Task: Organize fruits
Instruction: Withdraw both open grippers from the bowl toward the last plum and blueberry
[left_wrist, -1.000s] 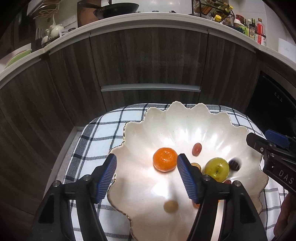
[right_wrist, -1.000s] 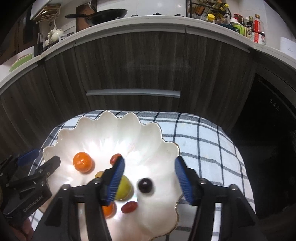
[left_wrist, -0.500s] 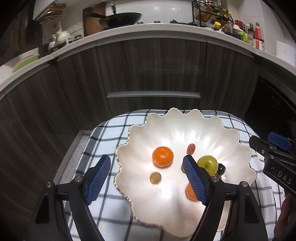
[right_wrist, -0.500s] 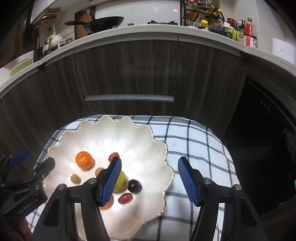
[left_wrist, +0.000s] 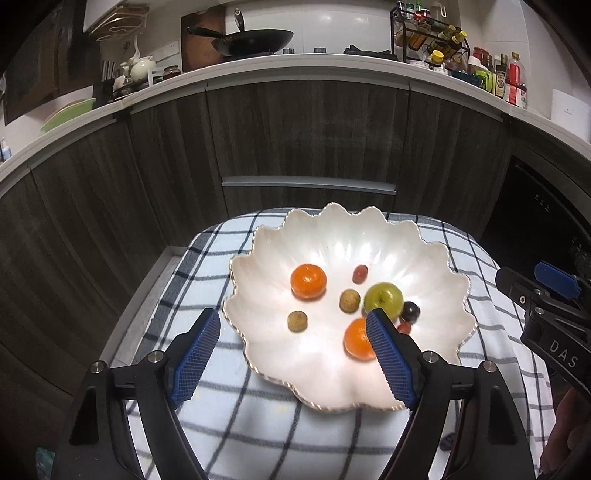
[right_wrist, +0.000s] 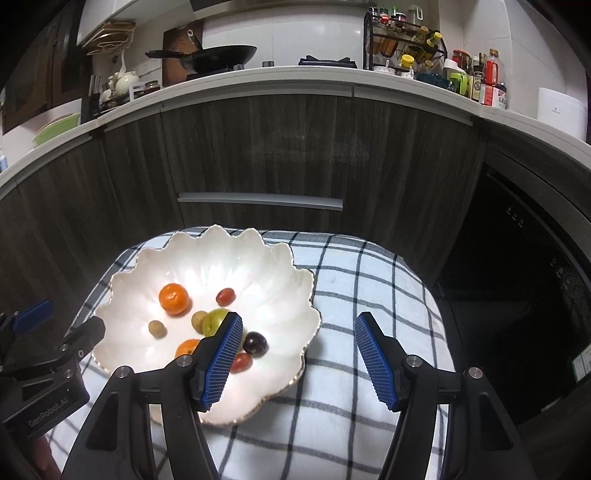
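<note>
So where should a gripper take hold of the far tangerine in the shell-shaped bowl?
Grip the tangerine across its widest middle, probably coming from above: it sits alone on open bowl floor, clear of the nearest small brown fruit, leaving both sides free for the pads.

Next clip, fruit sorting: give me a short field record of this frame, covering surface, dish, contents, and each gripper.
surface: checked cloth
dish: white scalloped bowl, resting on the cloth
contents: two oranges, green apple, dark plum, two small brown fruits, two small red fruits
left gripper: open, empty, above the bowl's near rim
right gripper: open, empty, over the bowl's right edge and cloth
fruit outside bowl: none visible
</note>
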